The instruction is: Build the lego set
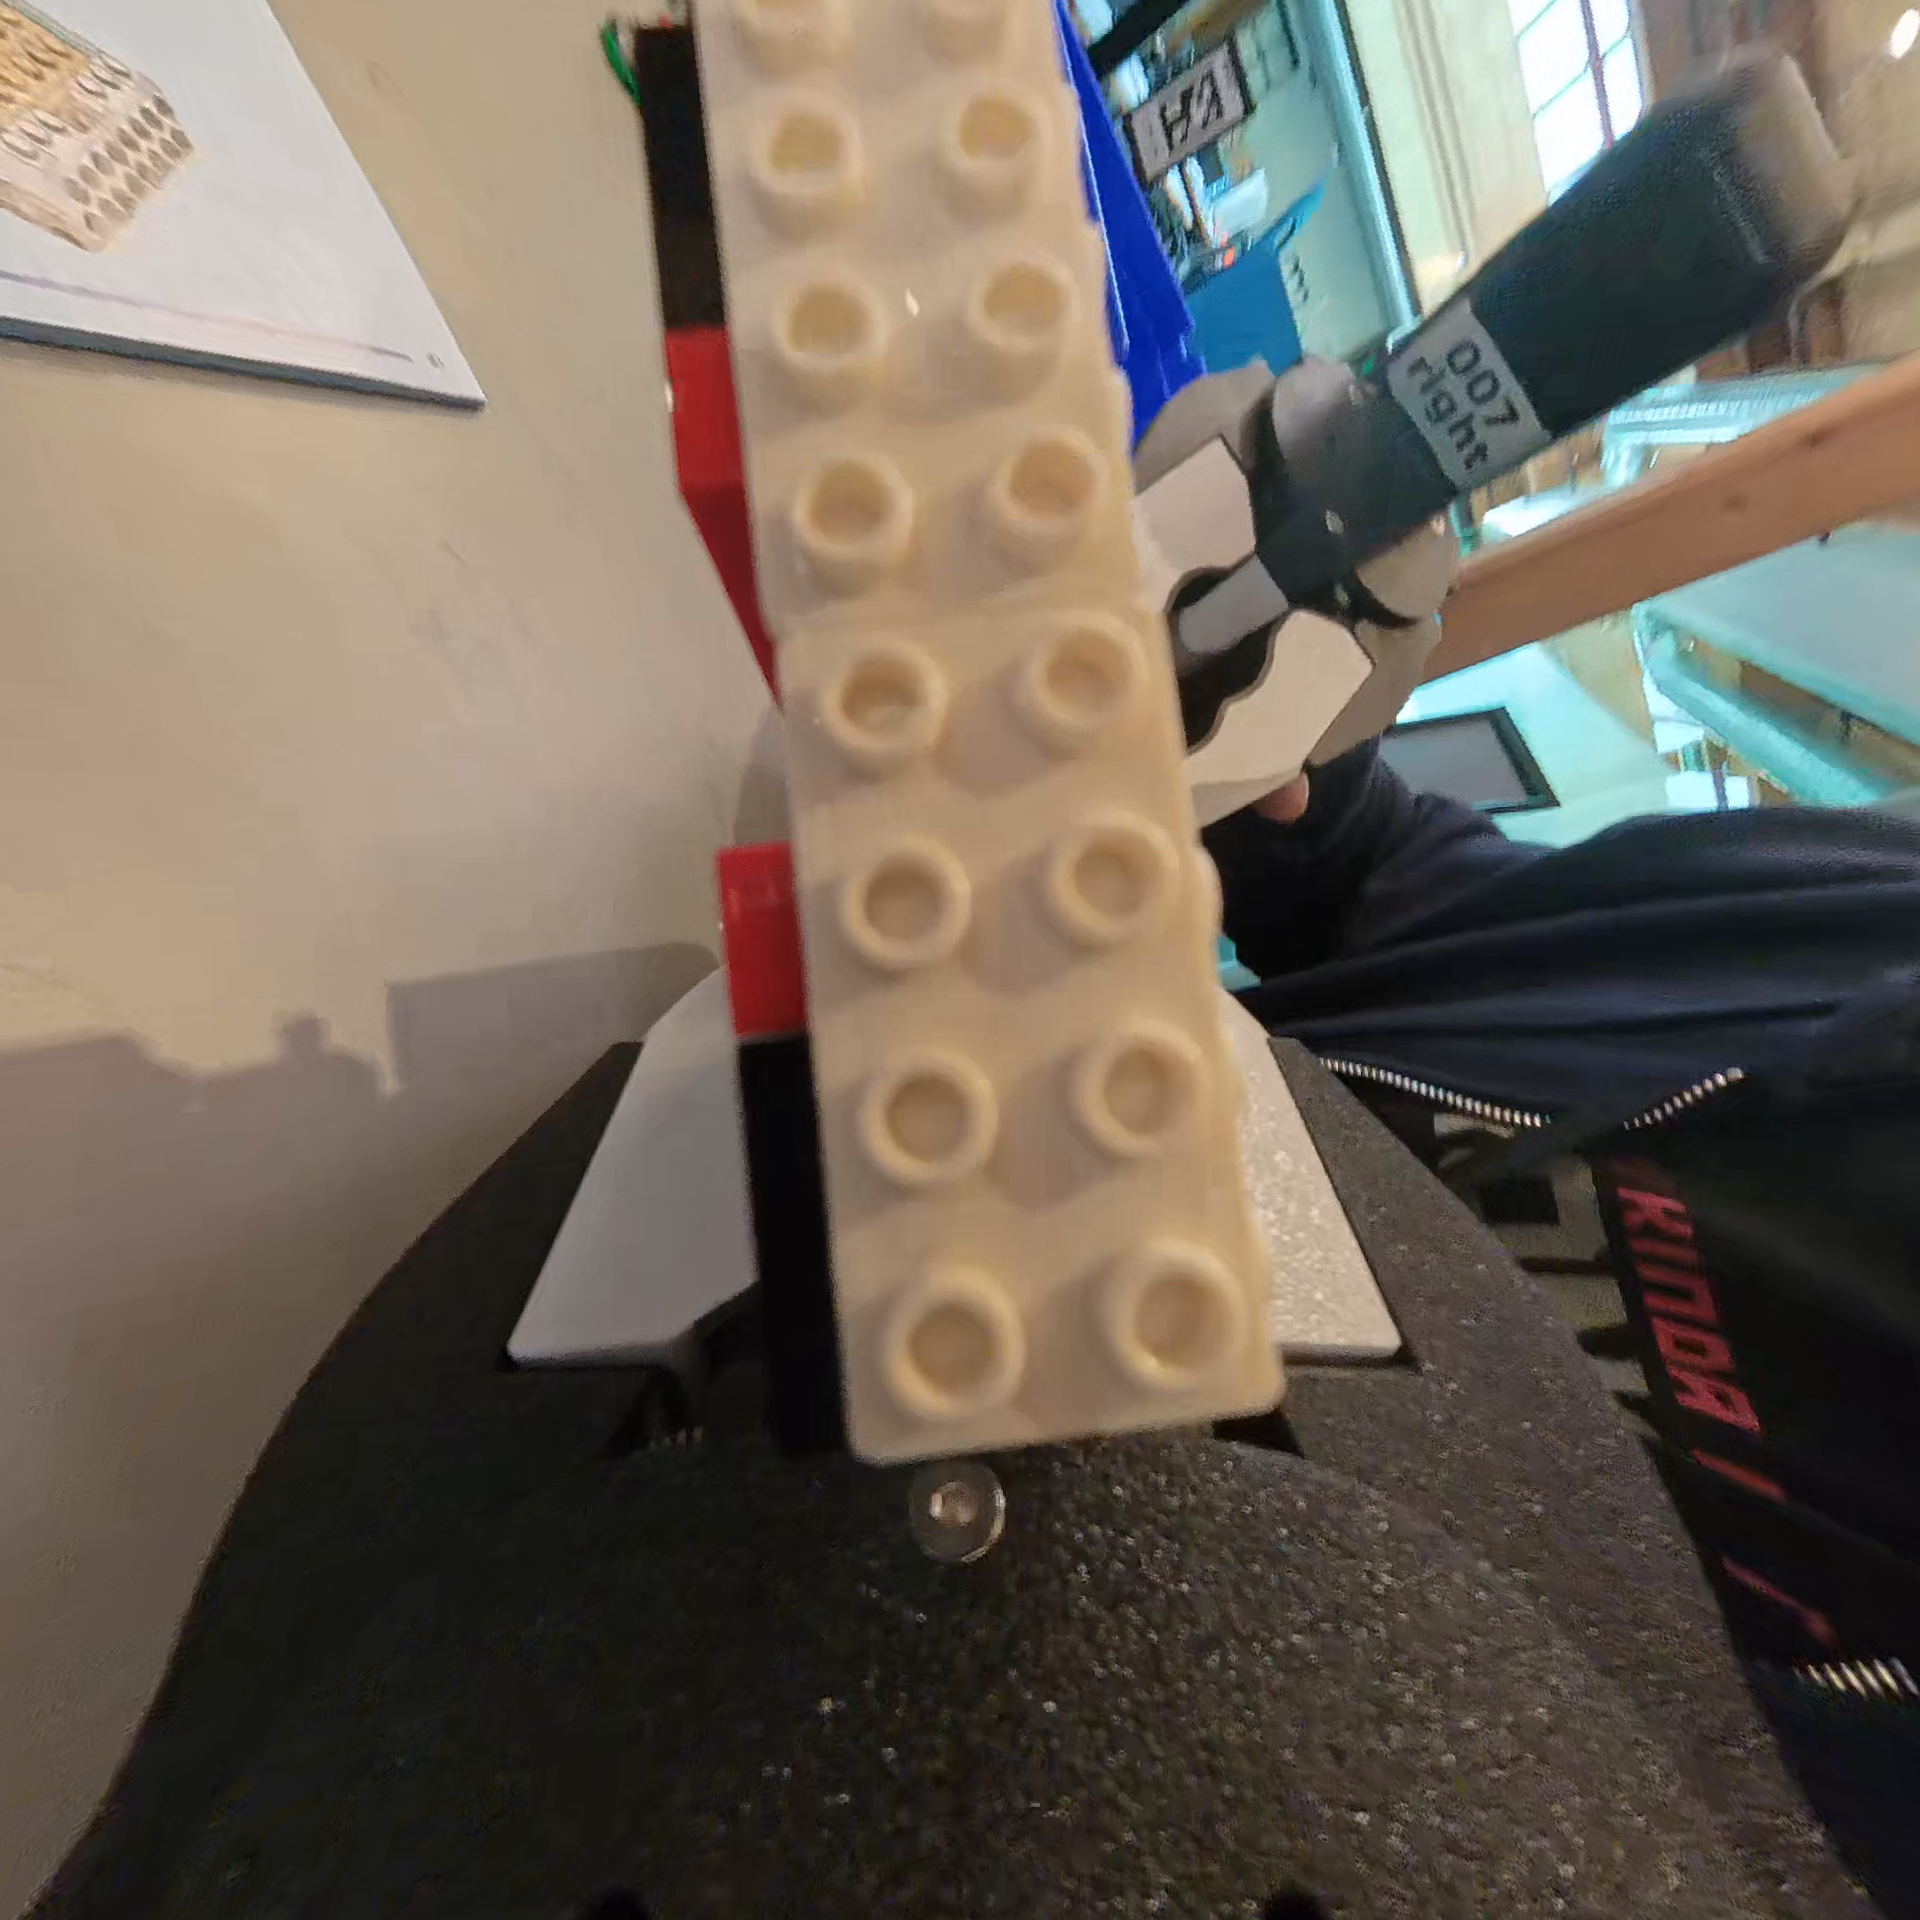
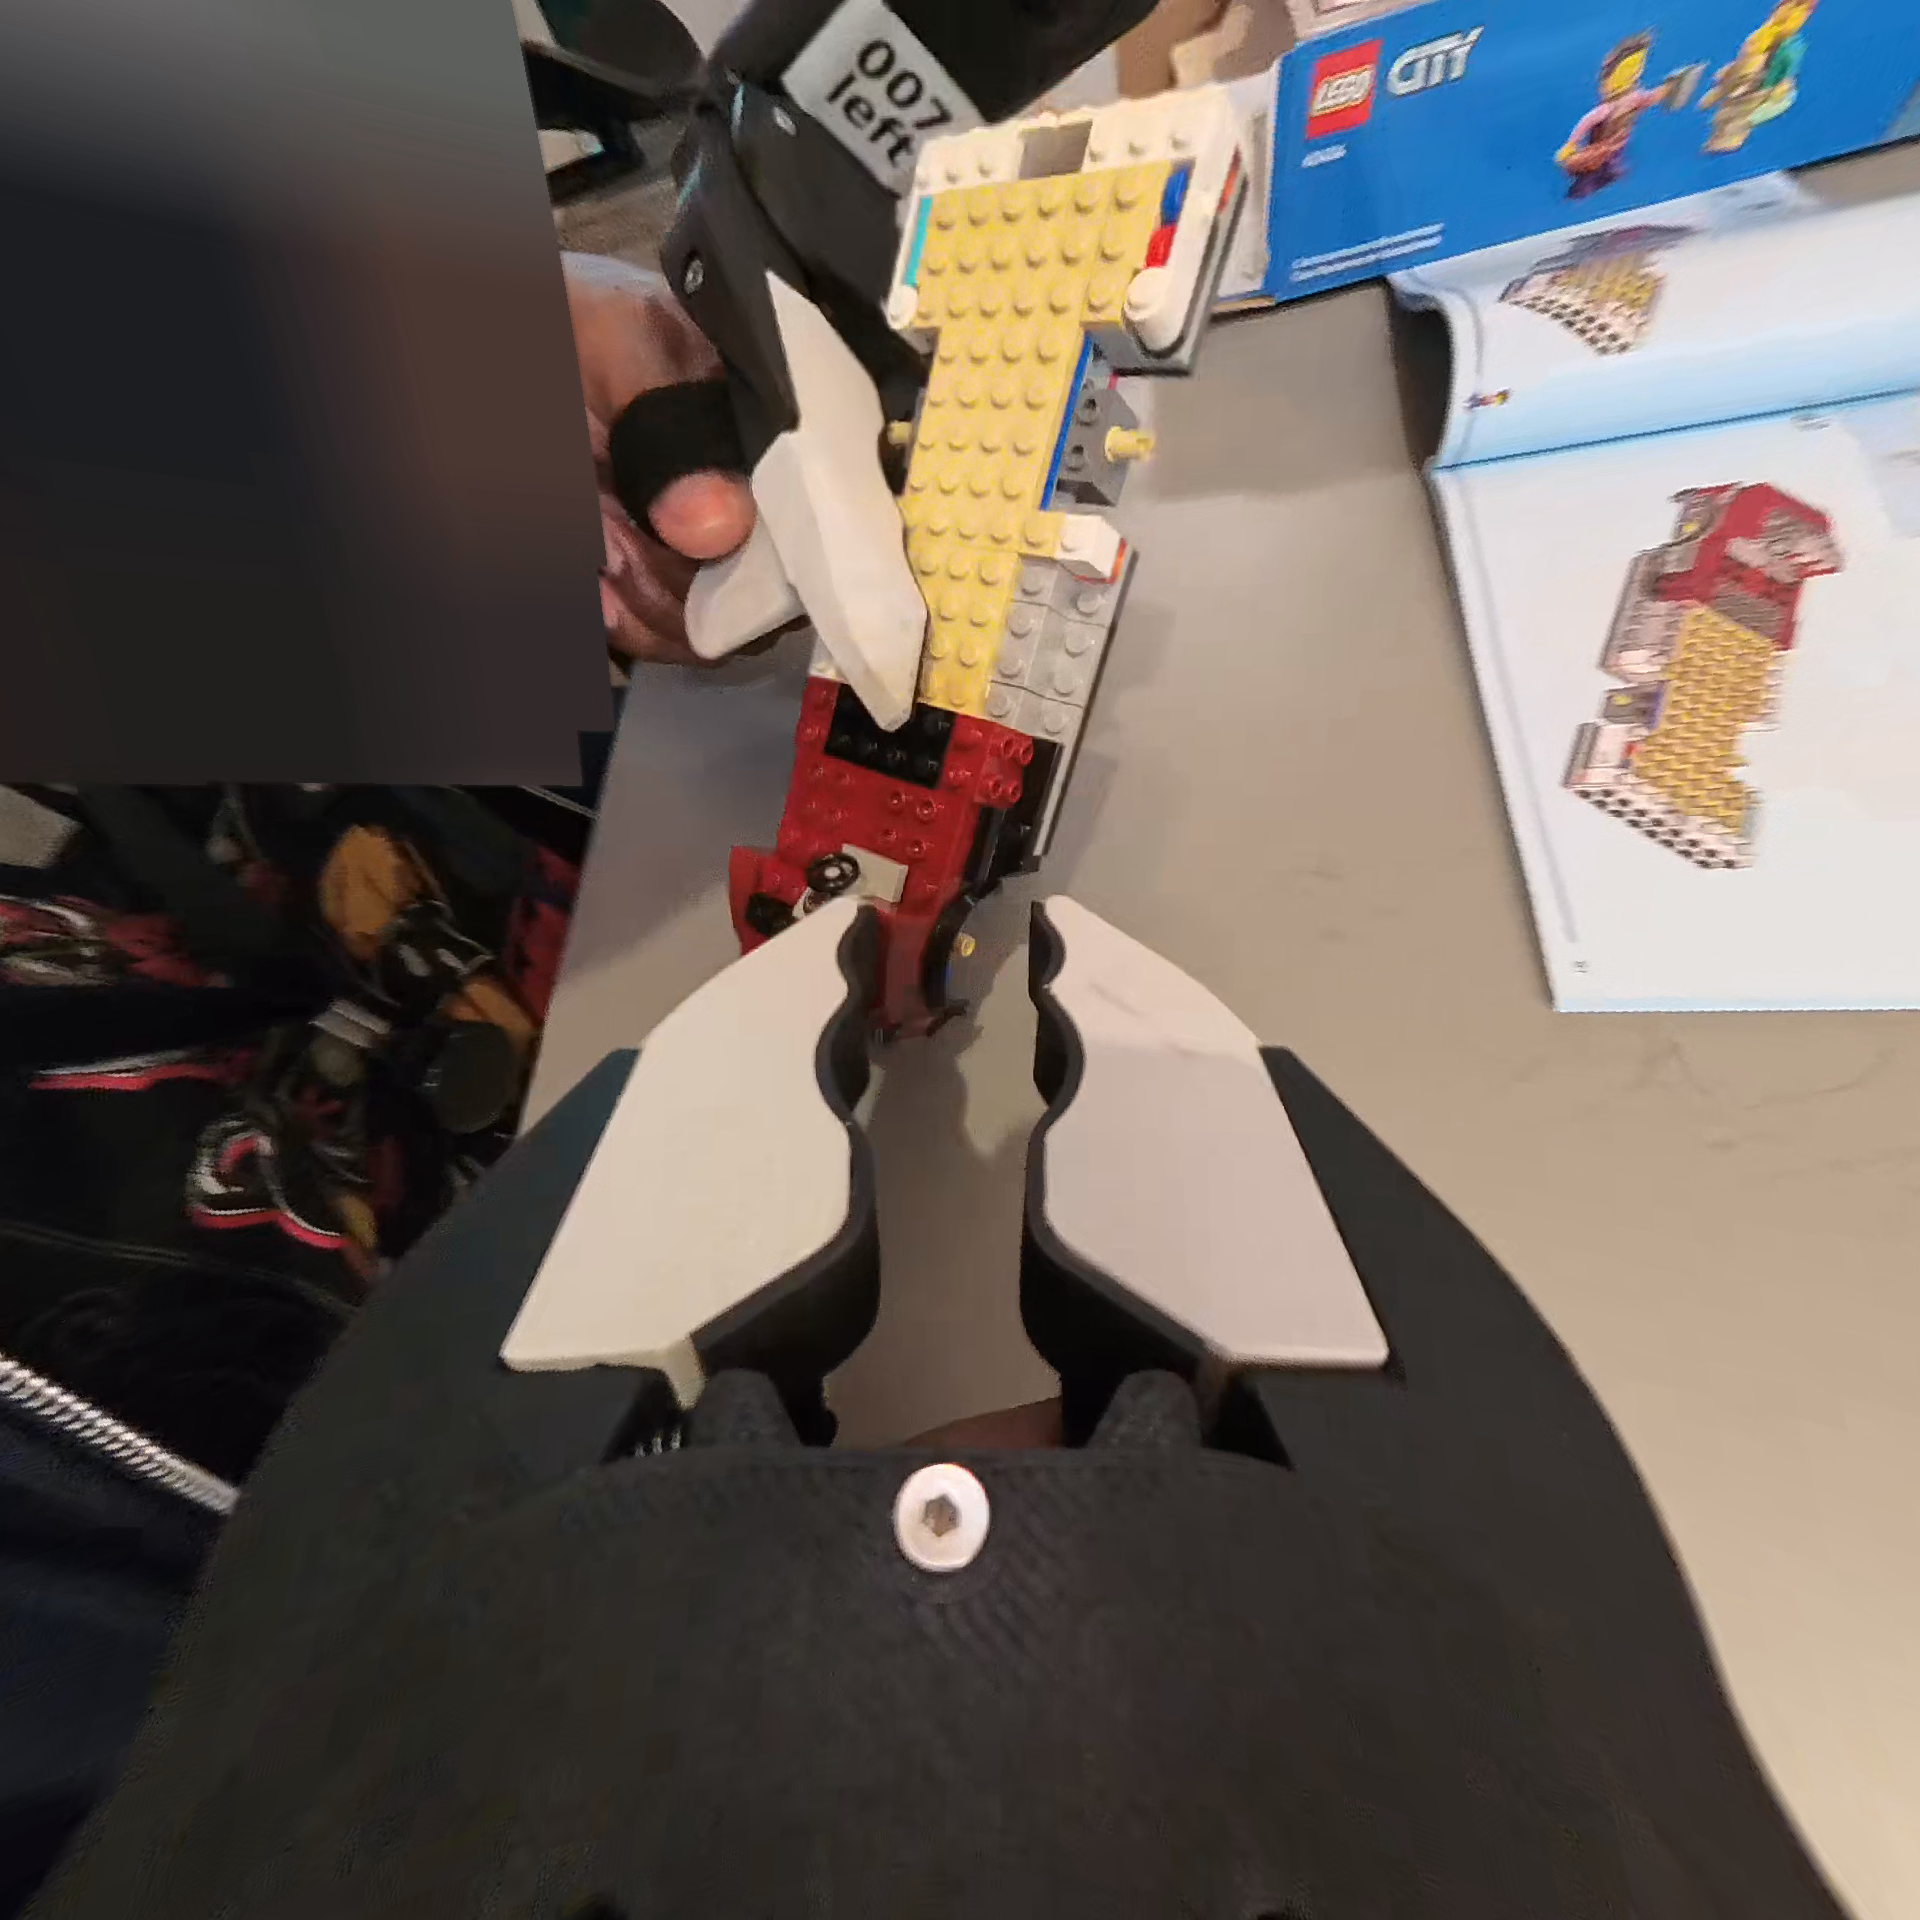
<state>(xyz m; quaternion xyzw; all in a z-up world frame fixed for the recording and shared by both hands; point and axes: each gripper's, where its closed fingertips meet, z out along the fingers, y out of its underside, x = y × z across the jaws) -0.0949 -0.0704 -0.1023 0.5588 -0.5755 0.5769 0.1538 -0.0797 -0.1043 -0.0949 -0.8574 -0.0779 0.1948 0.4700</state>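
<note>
While the left gripper (image 2: 883,665) clamps the brick-built vehicle (image 2: 997,499) by its long side above the grey table (image 2: 1299,1039), the right gripper (image 2: 945,935) sits narrowly parted at the red front end (image 2: 873,831), pads not pressing. Instruction booklet (image 2: 1662,623) and blue box (image 2: 1558,125) lie nearby. Build looks partly assembled.

left hand-held gripper (image 1: 1023,873) fingertips hidden behind brick model (image 1: 997,727), its top cut off

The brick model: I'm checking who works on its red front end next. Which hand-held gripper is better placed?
Right, probably: its open fingers flank the brick model's red end. Left already clamps its middle.
</note>
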